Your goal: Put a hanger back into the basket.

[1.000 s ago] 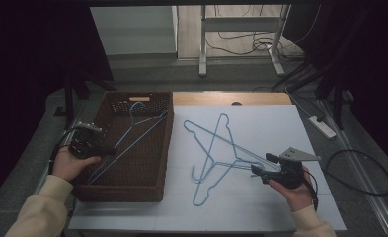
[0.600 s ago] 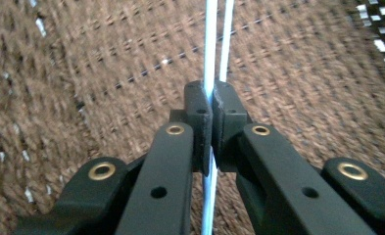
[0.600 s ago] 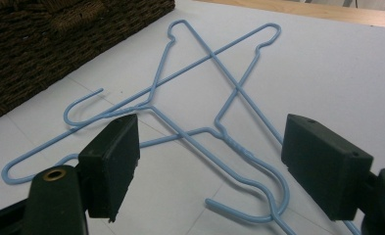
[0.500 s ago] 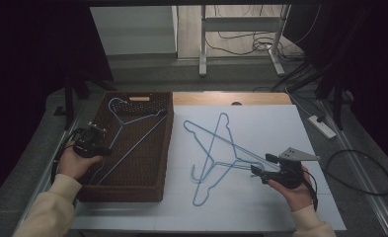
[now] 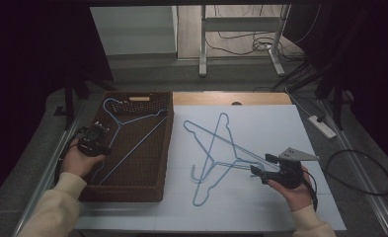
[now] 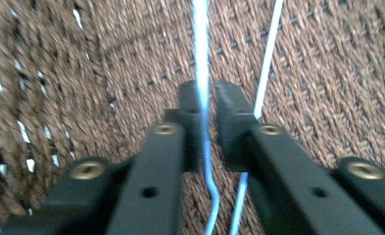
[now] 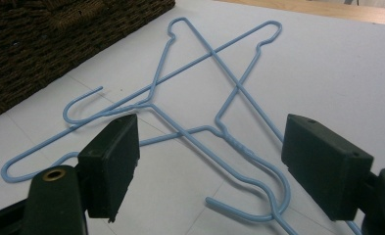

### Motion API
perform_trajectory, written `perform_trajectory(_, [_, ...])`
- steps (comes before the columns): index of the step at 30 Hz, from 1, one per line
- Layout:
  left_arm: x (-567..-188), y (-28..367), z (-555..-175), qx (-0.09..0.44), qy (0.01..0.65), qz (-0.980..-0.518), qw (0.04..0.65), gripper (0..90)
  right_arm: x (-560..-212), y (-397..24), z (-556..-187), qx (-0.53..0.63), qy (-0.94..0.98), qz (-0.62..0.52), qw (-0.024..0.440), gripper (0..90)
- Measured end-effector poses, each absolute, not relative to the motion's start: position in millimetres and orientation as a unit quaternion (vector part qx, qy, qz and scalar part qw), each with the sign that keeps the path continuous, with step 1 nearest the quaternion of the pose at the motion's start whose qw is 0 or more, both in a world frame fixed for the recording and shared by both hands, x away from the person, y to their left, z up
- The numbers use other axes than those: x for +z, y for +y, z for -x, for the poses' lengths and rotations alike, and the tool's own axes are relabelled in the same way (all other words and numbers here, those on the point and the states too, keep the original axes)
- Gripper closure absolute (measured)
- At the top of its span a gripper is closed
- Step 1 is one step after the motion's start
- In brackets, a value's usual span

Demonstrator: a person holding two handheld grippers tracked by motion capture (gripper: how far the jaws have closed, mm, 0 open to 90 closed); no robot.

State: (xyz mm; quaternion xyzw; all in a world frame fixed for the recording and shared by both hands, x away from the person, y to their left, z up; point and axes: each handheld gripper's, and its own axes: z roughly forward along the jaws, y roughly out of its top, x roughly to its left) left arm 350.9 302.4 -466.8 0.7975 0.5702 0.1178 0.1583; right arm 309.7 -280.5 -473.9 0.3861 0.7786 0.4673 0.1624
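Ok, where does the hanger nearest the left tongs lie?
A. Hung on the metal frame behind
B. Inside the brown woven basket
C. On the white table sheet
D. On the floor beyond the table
B: the blue hanger lies in the woven basket, its wire running between the left tongs, which have just been opening.

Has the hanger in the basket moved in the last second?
Yes. The hanger has dropped flat into the basket, its hook now by the far wall.
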Motion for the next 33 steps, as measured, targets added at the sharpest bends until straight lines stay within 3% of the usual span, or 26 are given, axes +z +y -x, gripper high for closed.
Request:
perform_trajectory(5, [-451, 300, -342, 0.149, 0.558, -0.79, 0.206, 53.3, -474, -281, -310, 0.467, 0.778, -0.387, 0.162, 22.7])
perform_trajectory(12, [-423, 293, -319, 0.168, 0.521, -0.78, 0.303, 39.6, -474, -281, -311, 0.469, 0.777, -0.387, 0.161, 22.7])
perform_trajectory(33, [-407, 248, -266, 0.179, 0.434, -0.769, 0.435, 34.6, -473, -285, -311, 0.47, 0.778, -0.384, 0.162, 22.8])
